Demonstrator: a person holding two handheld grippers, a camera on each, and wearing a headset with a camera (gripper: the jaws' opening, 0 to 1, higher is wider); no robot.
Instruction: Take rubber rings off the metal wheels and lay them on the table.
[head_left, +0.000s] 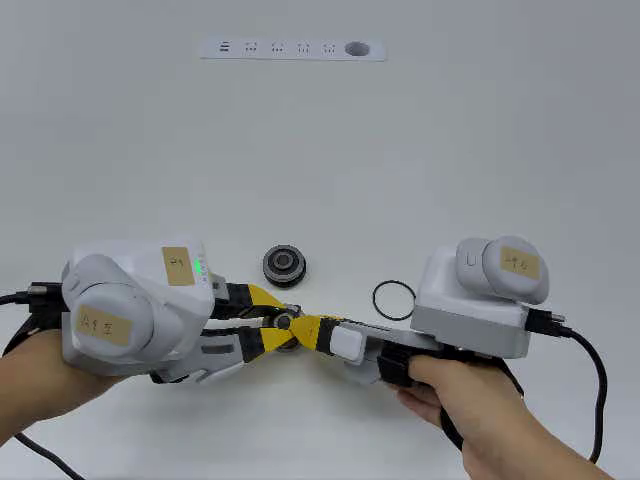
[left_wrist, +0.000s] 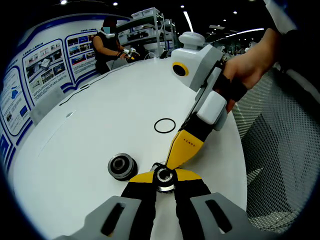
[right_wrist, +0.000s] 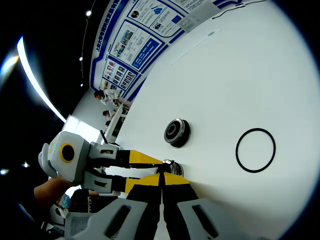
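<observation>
Left hand-held gripper (left_wrist: 165, 175) clamps wheel (left_wrist: 164, 178) near table (left_wrist: 100, 100) edge; ring (left_wrist: 164, 125) lies clear.

- Left gripper (left_wrist: 165, 175) and right gripper (right_wrist: 161, 176): white bodies, black jaws, yellow tips.
- Held wheel (left_wrist: 164, 179): silver centre, black rim.
- Free wheel (head_left: 285, 265): black, grey centre.
- Rubber ring (head_left: 394, 300): black.
- Table (head_left: 450, 150): plain white.

Power strip (head_left: 292, 48) at far side of table (head_left: 480, 150), centre. Wheel (head_left: 285, 265) mid-table, loose ring (head_left: 394, 300) to its right, apart. Nearer, 2nd wheel (left_wrist: 164, 177) sits btwn left gripper (head_left: 275, 322) & right gripper (head_left: 305, 327)
</observation>
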